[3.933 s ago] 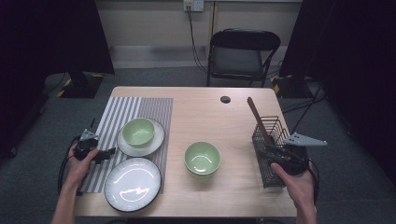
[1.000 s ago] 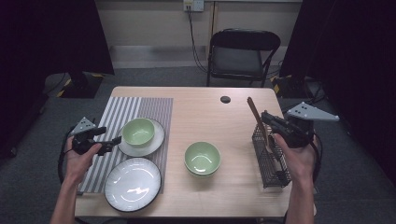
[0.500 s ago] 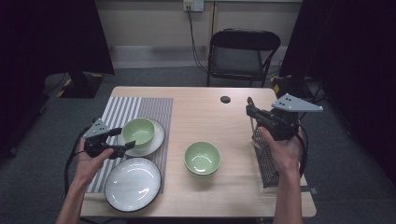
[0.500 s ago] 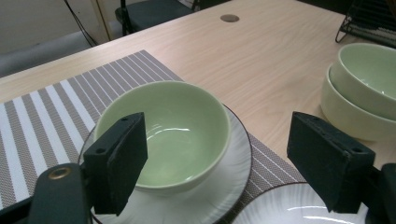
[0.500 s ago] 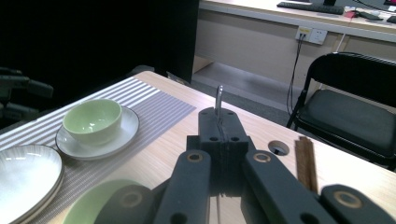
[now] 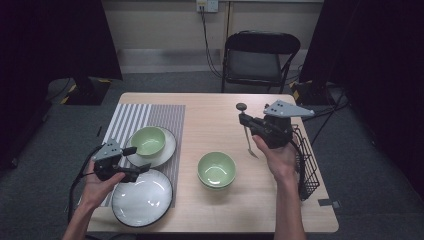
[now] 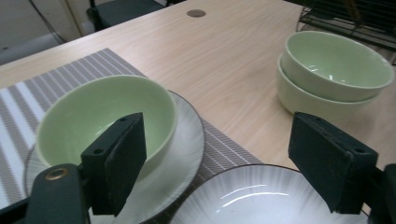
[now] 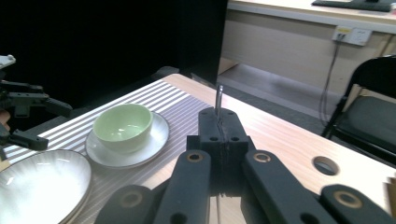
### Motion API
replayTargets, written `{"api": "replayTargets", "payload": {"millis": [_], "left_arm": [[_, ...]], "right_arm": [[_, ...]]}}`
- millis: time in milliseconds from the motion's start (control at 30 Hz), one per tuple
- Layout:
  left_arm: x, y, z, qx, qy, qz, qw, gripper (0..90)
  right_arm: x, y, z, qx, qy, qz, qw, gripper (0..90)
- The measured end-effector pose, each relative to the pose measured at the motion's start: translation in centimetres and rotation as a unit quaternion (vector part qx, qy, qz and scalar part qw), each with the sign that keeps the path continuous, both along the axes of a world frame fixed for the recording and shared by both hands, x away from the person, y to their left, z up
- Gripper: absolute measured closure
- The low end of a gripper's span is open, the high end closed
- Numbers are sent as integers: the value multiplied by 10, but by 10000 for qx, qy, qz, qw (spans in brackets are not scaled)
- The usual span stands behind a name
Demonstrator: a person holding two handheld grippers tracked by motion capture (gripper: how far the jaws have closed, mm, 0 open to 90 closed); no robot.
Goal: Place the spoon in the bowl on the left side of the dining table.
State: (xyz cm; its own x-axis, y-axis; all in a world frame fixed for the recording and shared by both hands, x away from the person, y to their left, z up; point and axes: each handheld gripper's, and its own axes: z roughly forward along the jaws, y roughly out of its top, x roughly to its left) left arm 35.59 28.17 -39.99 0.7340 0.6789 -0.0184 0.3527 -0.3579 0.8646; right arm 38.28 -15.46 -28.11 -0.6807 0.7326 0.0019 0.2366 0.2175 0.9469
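The right tool [image 6: 244, 120] is pinching a thin metal utensil [image 6: 247, 142]. From above, the utensil hangs below the tool's tip over bare bench [image 6: 210, 115], its flat end down and to the tool's left of the wire rack [image 6: 306, 165]. The right gripper view adds what the high view cannot: both jaws pressed tight together with the utensil's thin handle [image 8: 218, 100] poking up between them. Whether it is a spoon or a fork I cannot tell.

The left tool [image 6: 139, 159] is spread wide, holding nothing. Its own view shows a green bowl [image 7: 102, 116] behind one jaw and a white plate [image 7: 261, 200] rim just below the tool.

The left gripper view also shows that the middle bowls [image 7: 334, 70] are two, stacked; from above they read almost as one.

Counted: three green bowls, two plates, one striped mat [image 6: 145, 117], one rack, one utensil in hand, one chair [image 6: 260, 57] beyond the bench.
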Motion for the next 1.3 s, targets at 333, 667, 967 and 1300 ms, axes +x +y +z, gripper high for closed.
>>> {"api": "replayTargets", "payload": {"millis": [333, 667, 967, 1300], "left_arm": [[-11, -8, -2, 39, 48, -154, 9999, 188], [-28, -19, 2, 45, -181, -170, 9997, 194], [-10, -31, -1, -76, -26, -254, 9996, 188], [3, -49, 4, -235, -26, -673, 9975, 267]], "right_arm": [[8, 35, -9, 119, 107, 374, 9992, 900], [7, 72, -17, 238, 122, 793, 9965, 900], [10, 93, -10, 340, 89, 1024, 9941, 900], [8, 113, -12, 312, 110, 1250, 9916, 900]]}}
